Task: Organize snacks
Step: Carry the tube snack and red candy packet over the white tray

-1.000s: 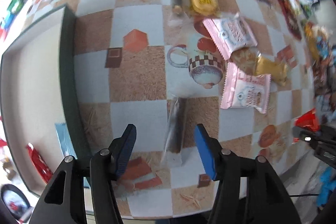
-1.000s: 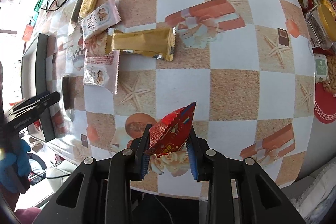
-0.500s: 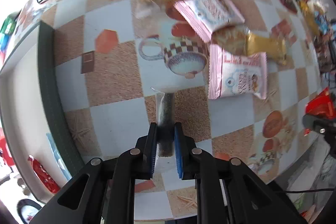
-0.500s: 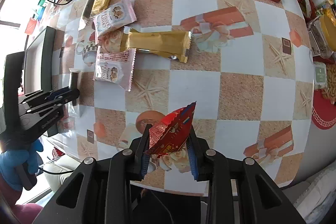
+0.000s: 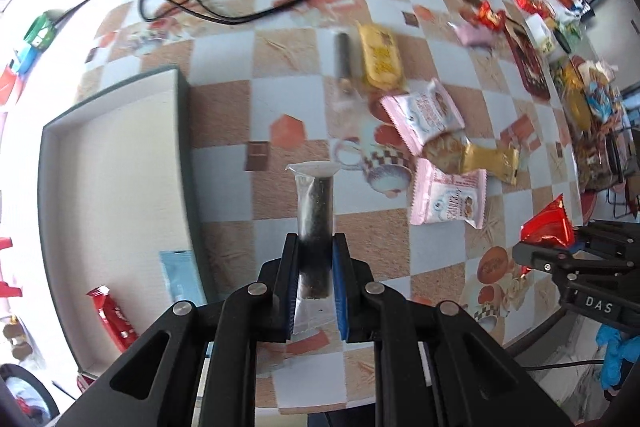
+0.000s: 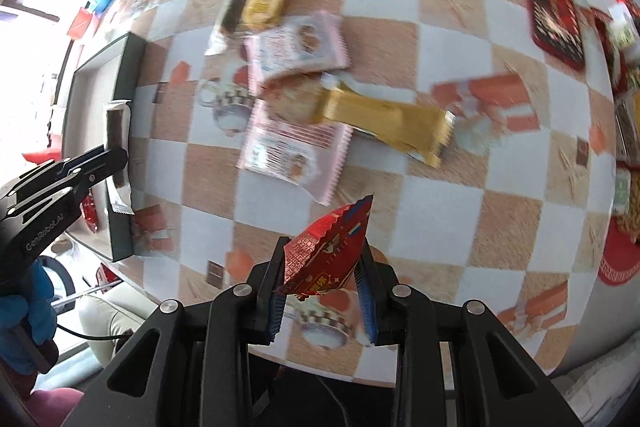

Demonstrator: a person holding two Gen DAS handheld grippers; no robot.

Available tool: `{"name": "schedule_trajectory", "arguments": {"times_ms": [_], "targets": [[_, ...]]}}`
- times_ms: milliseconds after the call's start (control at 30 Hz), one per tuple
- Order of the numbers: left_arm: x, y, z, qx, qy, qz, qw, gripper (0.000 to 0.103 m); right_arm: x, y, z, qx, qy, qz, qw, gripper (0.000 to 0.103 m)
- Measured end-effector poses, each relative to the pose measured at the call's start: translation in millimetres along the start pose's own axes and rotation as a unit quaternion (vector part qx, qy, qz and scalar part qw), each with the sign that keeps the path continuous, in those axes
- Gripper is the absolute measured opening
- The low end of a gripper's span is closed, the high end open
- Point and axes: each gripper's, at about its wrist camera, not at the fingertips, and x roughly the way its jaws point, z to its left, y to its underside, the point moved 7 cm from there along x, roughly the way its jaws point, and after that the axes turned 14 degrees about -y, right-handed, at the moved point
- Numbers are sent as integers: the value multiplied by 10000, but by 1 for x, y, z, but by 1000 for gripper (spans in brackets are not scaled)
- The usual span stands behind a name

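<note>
Over the checkered tablecloth, the left gripper is clamped on a dark, stick-shaped snack in a clear plastic sleeve, its blue pads pressing the stick's sides near its lower end. The stick hangs clear of the cloth, its long axis running straight away from the jaws, with the crimped sleeve end pointing to the far side. A shallow grey-walled box with a pale floor lies just left of the held stick, its right wall running roughly parallel to the stick's length; a red wrapper and a pale blue sachet already lie at its near end. Judging by this, the coming move is a short carry leftward over that wall, with no need to turn the stick. To the right, the right gripper is shut on a red foil triangular packet, whose tip points up and away; it sits farther from the box than the left.
</note>
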Motion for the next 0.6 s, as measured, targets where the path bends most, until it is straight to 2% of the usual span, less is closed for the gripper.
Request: {"name": "schedule_trajectory", "arguments": {"times_ms": [600], "targets": [[2,9,83,-767,-192,-112,9968,17,30,-47,109,-1106,-35,238,9936,32]]}}
